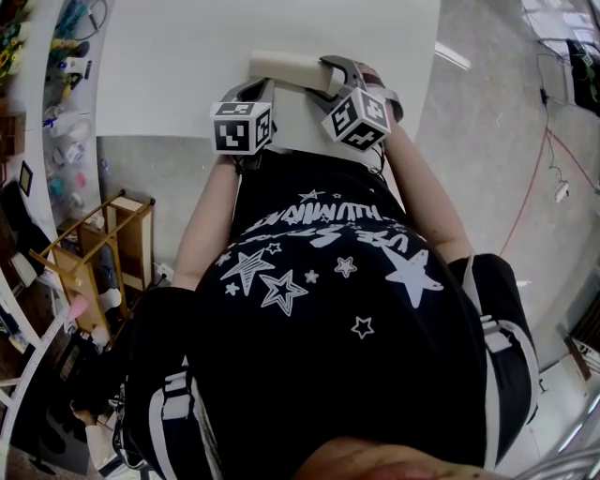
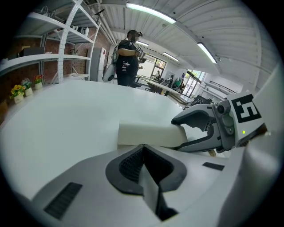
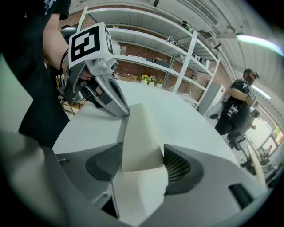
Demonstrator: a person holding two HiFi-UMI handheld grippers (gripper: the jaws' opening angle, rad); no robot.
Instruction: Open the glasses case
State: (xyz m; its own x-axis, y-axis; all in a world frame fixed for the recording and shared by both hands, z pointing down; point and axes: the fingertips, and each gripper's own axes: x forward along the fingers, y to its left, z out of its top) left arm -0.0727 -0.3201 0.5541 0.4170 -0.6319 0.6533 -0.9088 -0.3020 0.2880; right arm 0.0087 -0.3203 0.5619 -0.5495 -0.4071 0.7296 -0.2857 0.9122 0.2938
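The cream glasses case [image 1: 286,67] lies shut on the white table [image 1: 169,66]. The right gripper [image 3: 141,162] is spread wide astride one end, its pads close beside the case's sides but not visibly squeezing, while the left gripper [image 2: 143,150] is pressed together and empty, its tip against the case's long side. To open the case well, I judge the left should brace the base while the right closes on the lid only — a grip across both halves would hold it shut.

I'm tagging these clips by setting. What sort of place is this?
Probably a lab or workshop hall: metal shelves along a brick wall, a big white table, ceiling strip lights.
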